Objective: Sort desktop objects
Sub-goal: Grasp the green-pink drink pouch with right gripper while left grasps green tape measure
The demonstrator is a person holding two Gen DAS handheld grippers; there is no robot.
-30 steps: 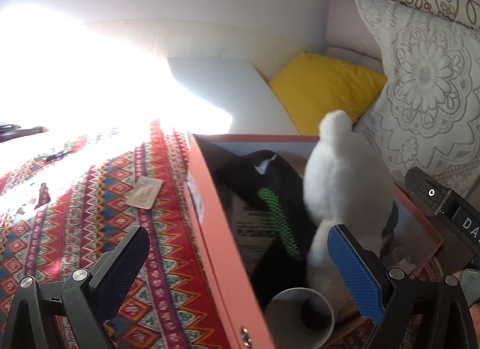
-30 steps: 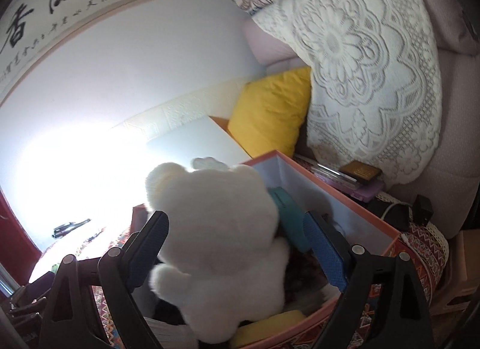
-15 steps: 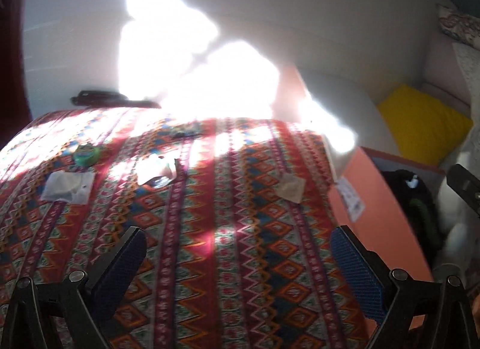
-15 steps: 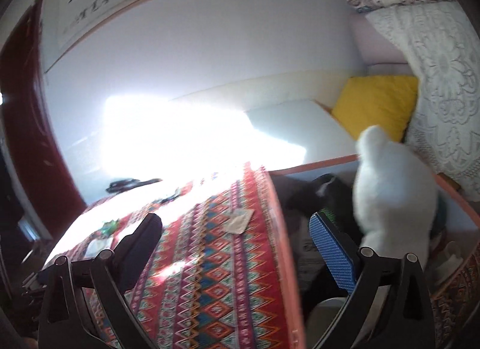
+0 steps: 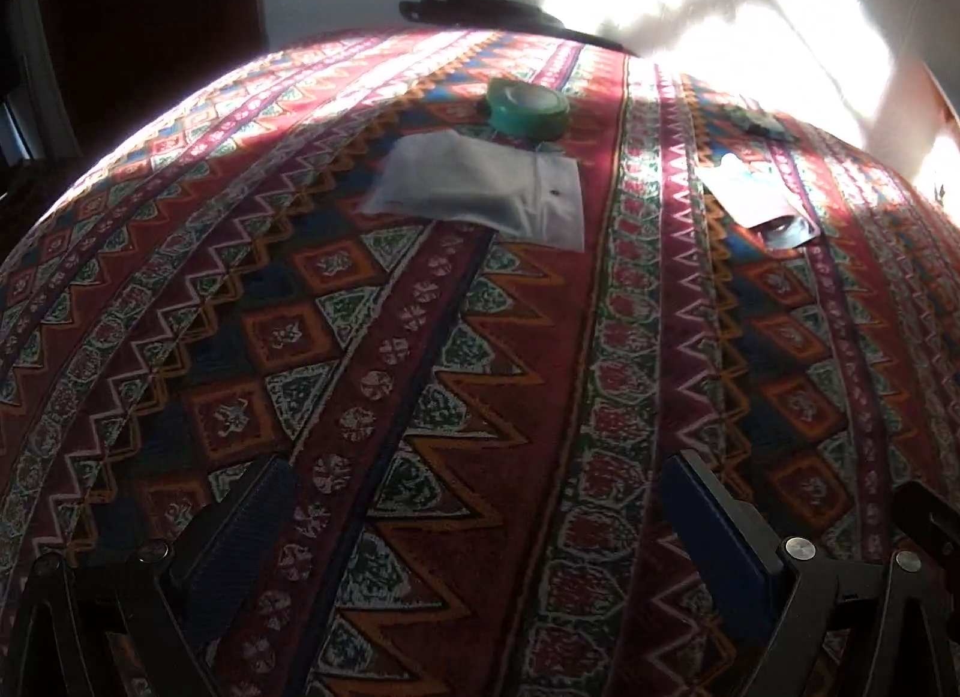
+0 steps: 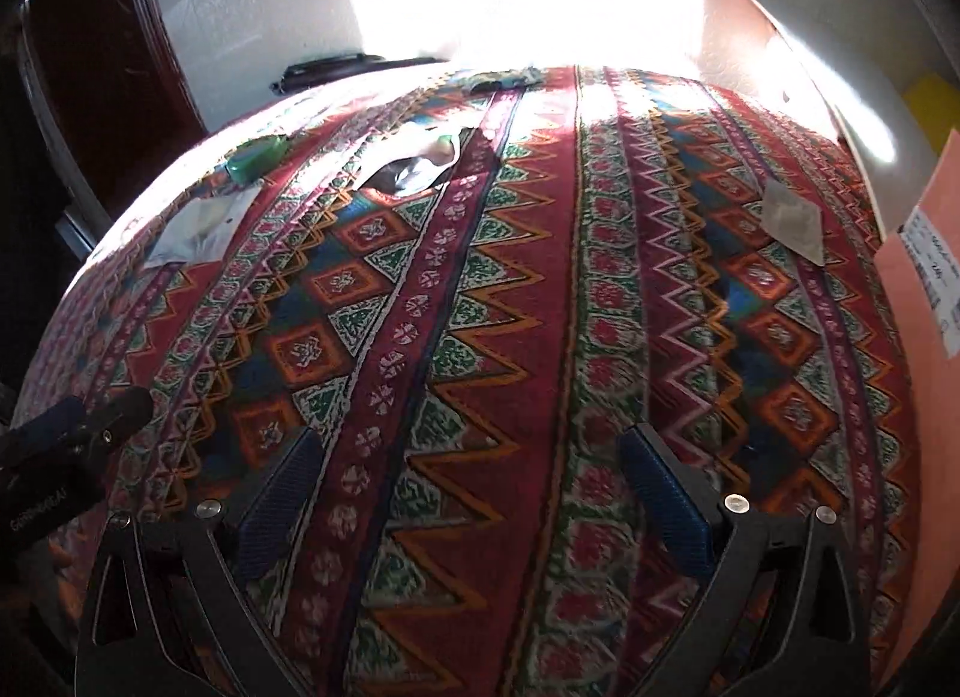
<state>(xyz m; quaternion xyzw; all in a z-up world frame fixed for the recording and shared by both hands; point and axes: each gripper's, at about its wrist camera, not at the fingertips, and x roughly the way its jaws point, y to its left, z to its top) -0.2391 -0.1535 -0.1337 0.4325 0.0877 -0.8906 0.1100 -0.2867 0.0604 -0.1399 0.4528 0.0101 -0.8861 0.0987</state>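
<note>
On the patterned red cloth lie a white zip bag [image 5: 480, 193], a green tape roll [image 5: 528, 109] just behind it, and a clear packet [image 5: 762, 199] to the right. My left gripper [image 5: 480, 523] hovers open over bare cloth, well short of the bag. In the right wrist view the same tape roll [image 6: 258, 157], zip bag [image 6: 198, 226] and clear packet [image 6: 414, 163] lie far left, and a small grey sachet [image 6: 792, 220] lies right. My right gripper [image 6: 474, 493] is open and empty over the cloth. The left gripper's body [image 6: 66, 433] shows at the left edge.
The orange box wall [image 6: 927, 301] with a white label stands at the right edge. A black object [image 5: 498, 16] lies along the far table edge against the white wall. A small dark item [image 5: 762, 124] sits in the sunlit far right. A dark door stands to the left.
Both grippers swung left, away from the orange box and white plush toy, and now face the cloth with the loose items. The left gripper moved closer to the zip bag and tape roll.
</note>
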